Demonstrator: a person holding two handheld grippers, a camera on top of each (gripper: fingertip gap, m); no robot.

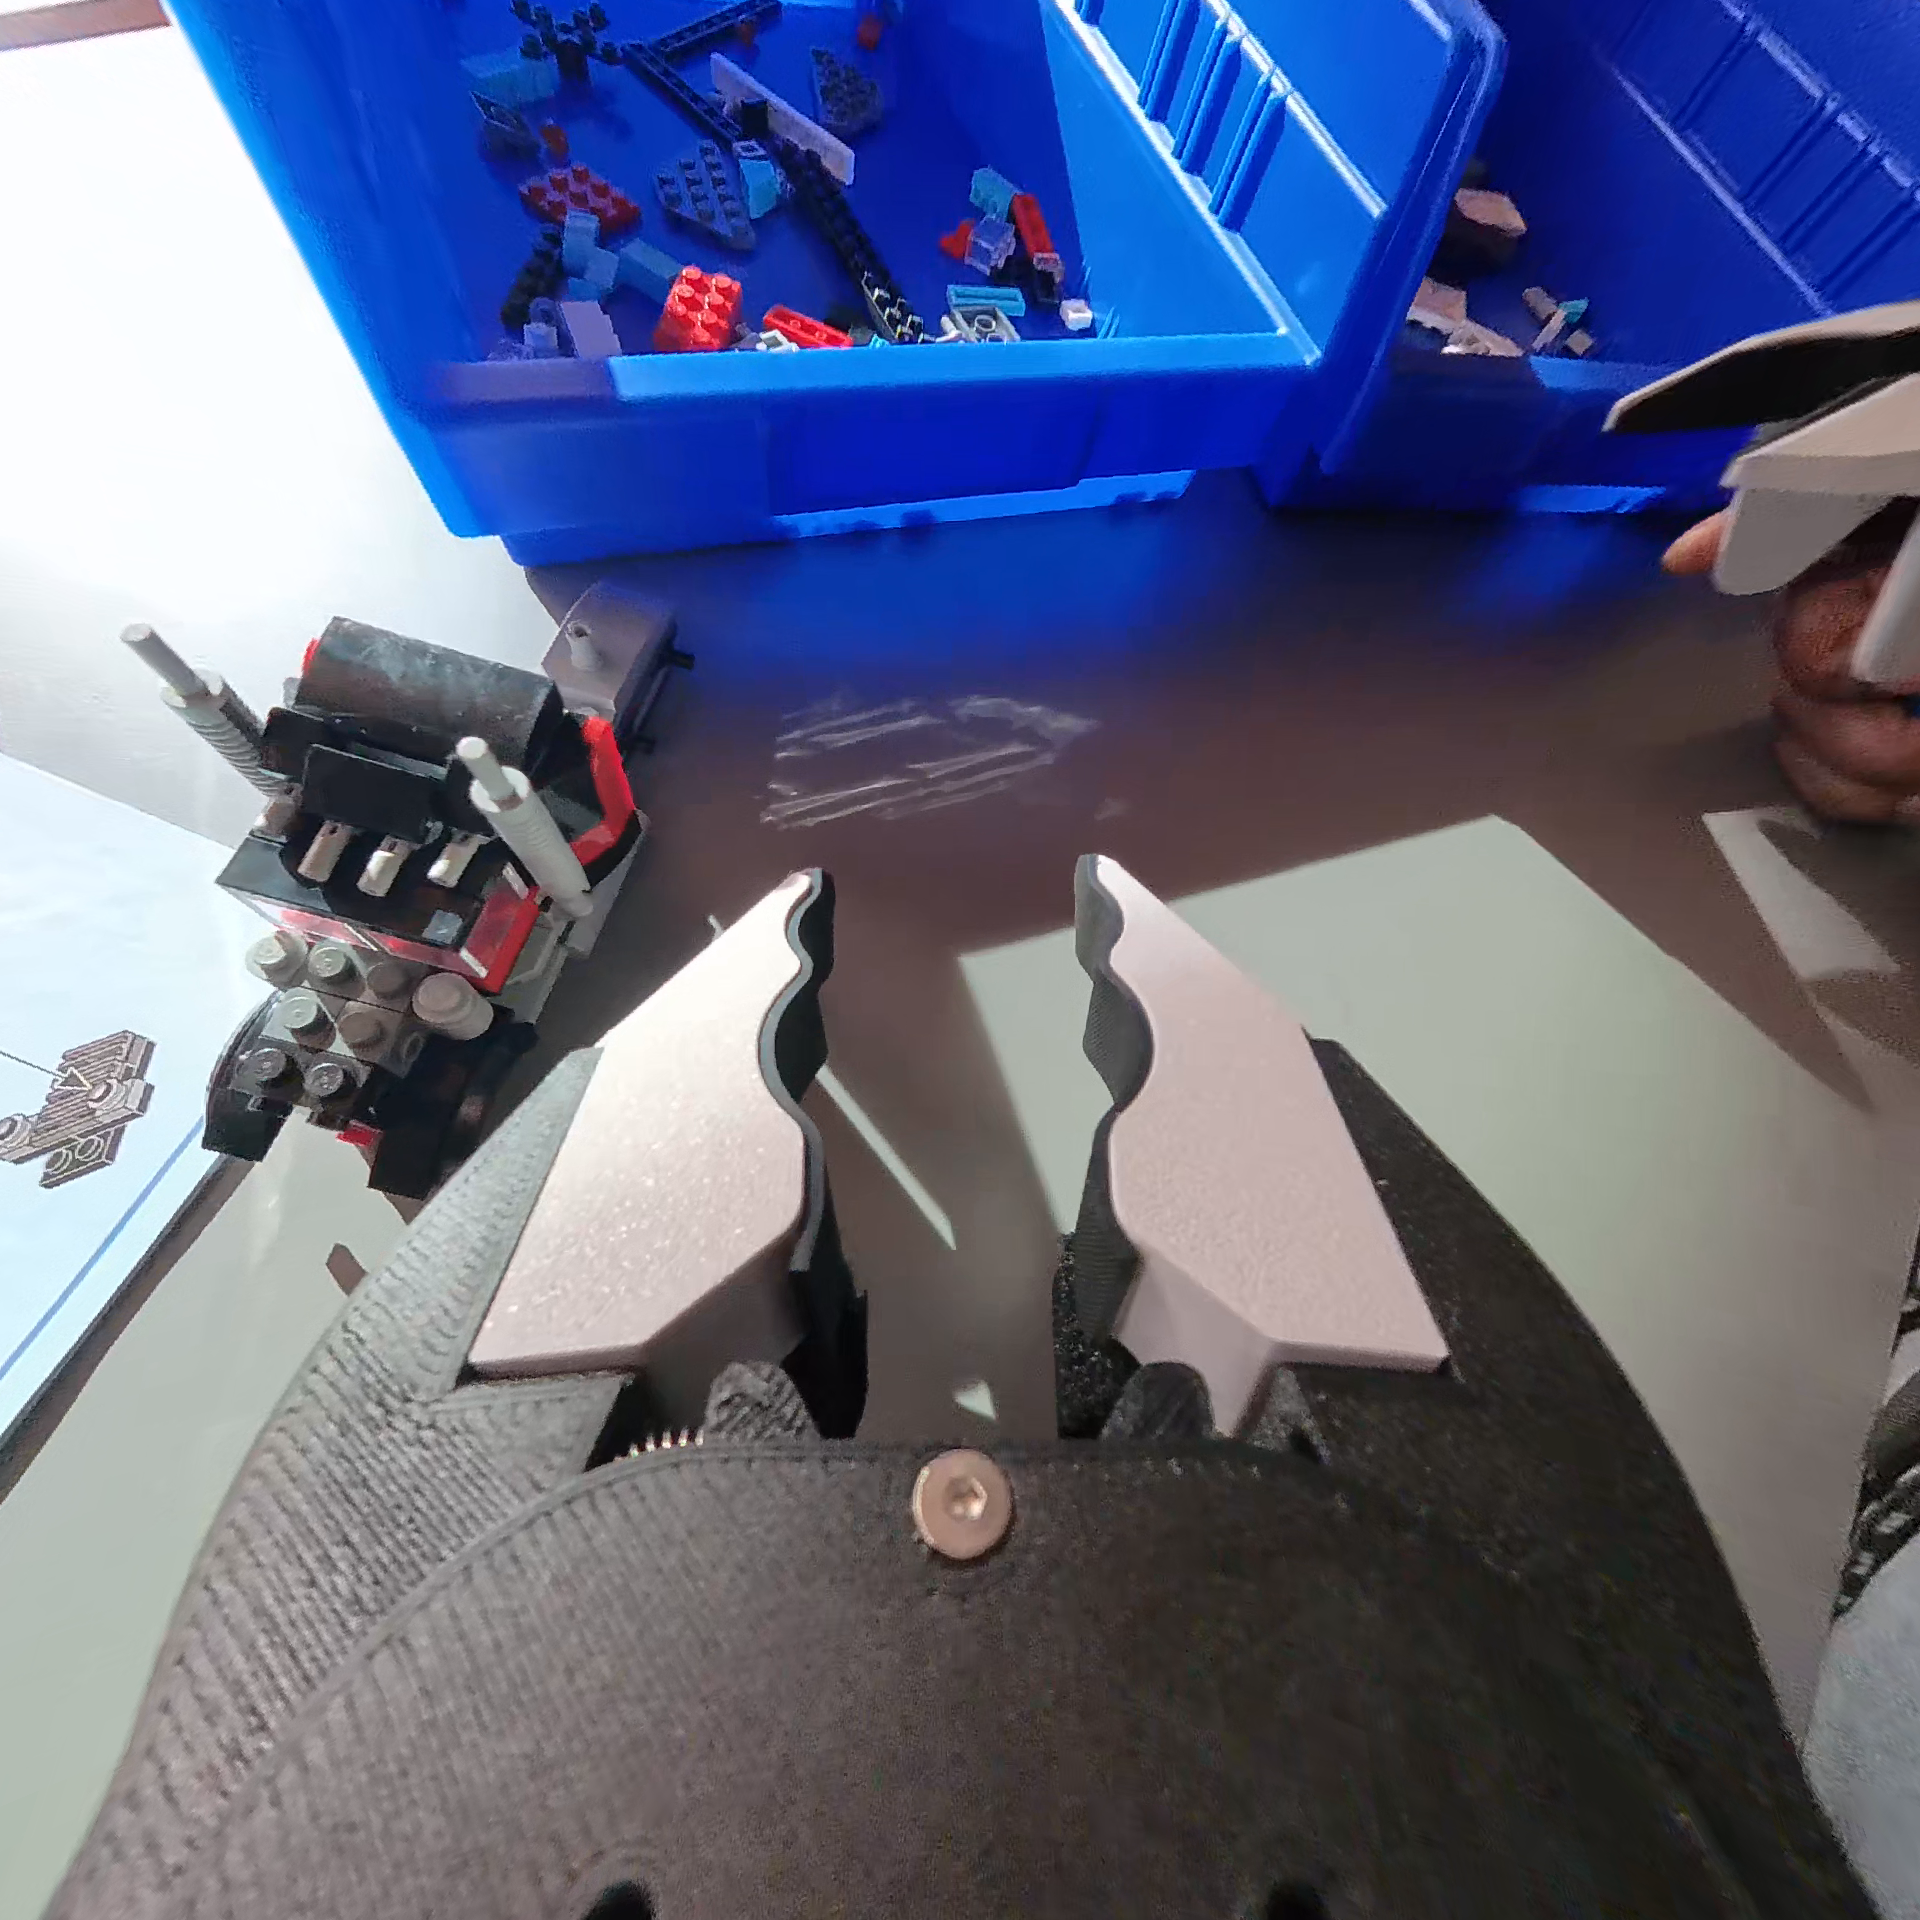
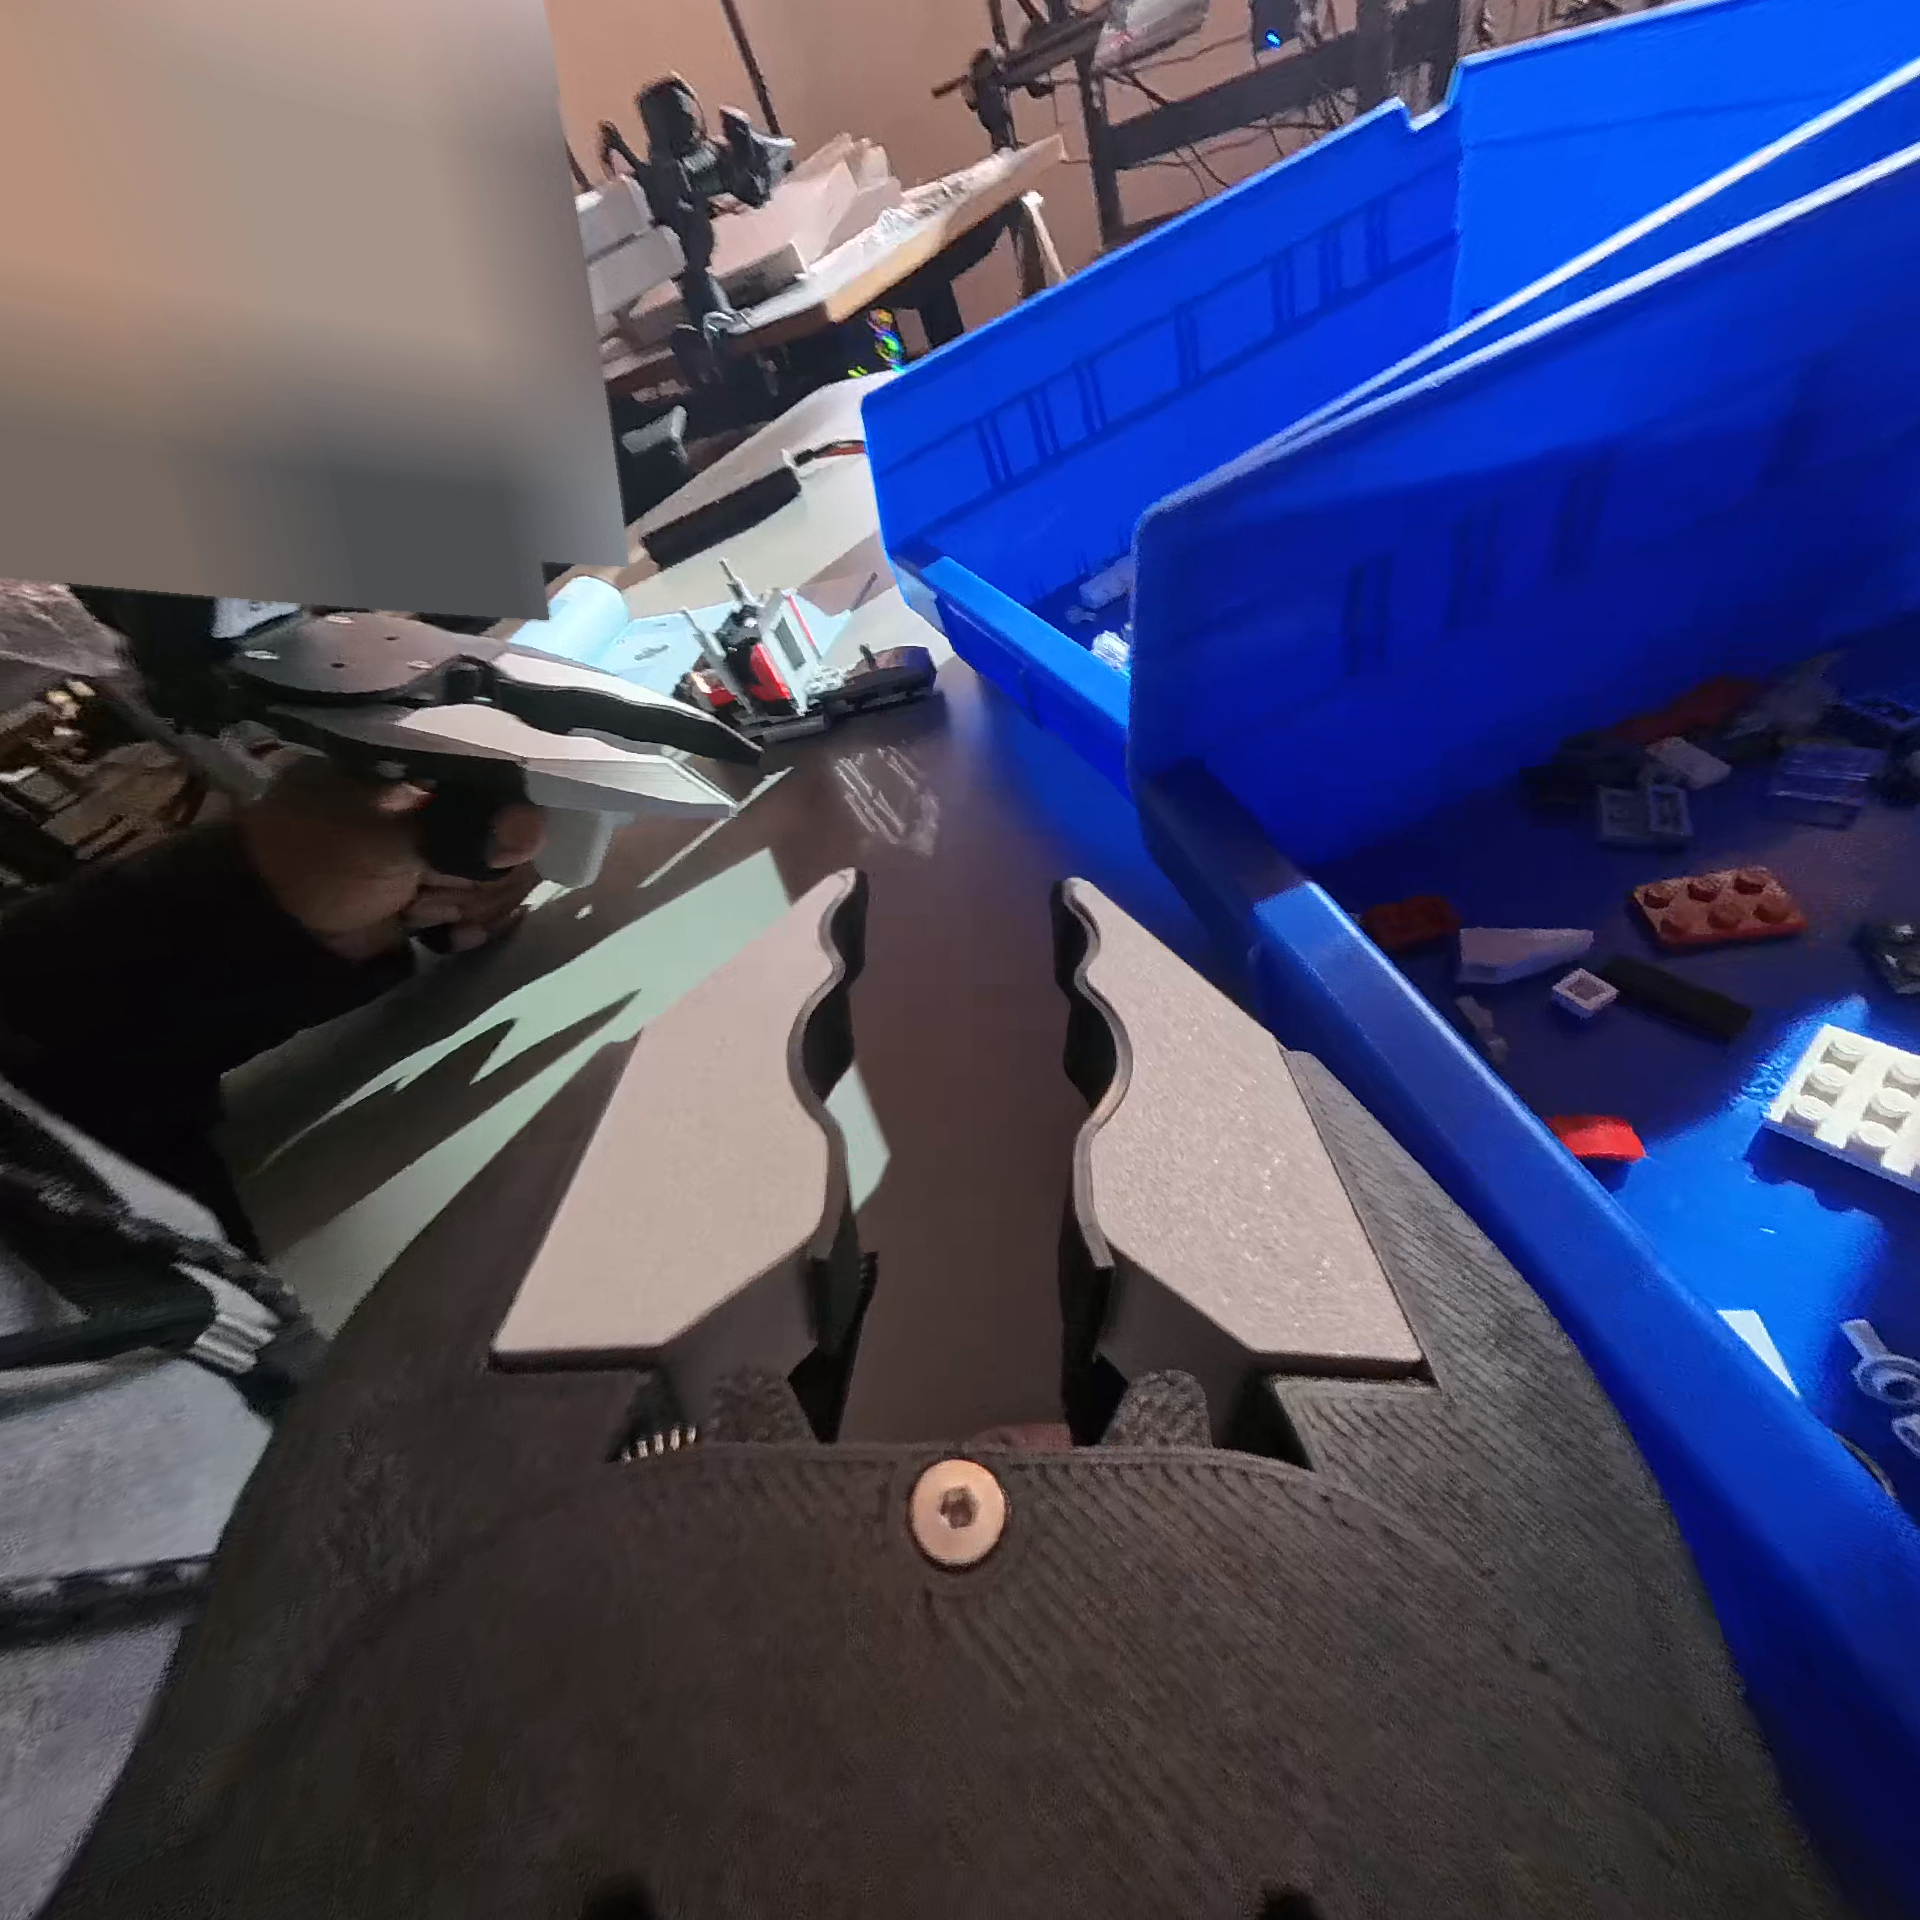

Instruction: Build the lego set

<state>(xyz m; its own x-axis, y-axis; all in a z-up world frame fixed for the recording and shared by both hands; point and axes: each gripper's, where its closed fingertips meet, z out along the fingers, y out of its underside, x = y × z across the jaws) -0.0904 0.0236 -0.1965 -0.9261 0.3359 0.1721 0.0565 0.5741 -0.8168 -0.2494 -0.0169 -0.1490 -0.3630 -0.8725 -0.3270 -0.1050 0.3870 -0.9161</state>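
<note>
A partly built black, red and grey lego model (image 1: 416, 894) stands on the dark table (image 1: 1039, 665), left of my left gripper (image 1: 951, 894). It also shows far off in the right wrist view (image 2: 790, 665). My left gripper is open and empty above the table. My right gripper (image 2: 961, 904) is open and empty, low over the table beside a blue bin (image 2: 1455, 1091) of loose bricks. The right gripper also shows at the right edge of the left wrist view (image 1: 1787, 447), and the left gripper shows in the right wrist view (image 2: 717, 764).
Two blue bins (image 1: 935, 405) of loose lego pieces stand at the back of the table. An instruction sheet (image 1: 83, 987) lies at the left under the model. A hand (image 1: 1839, 707) holds the right gripper. Other tables and equipment (image 2: 727, 208) stand far behind.
</note>
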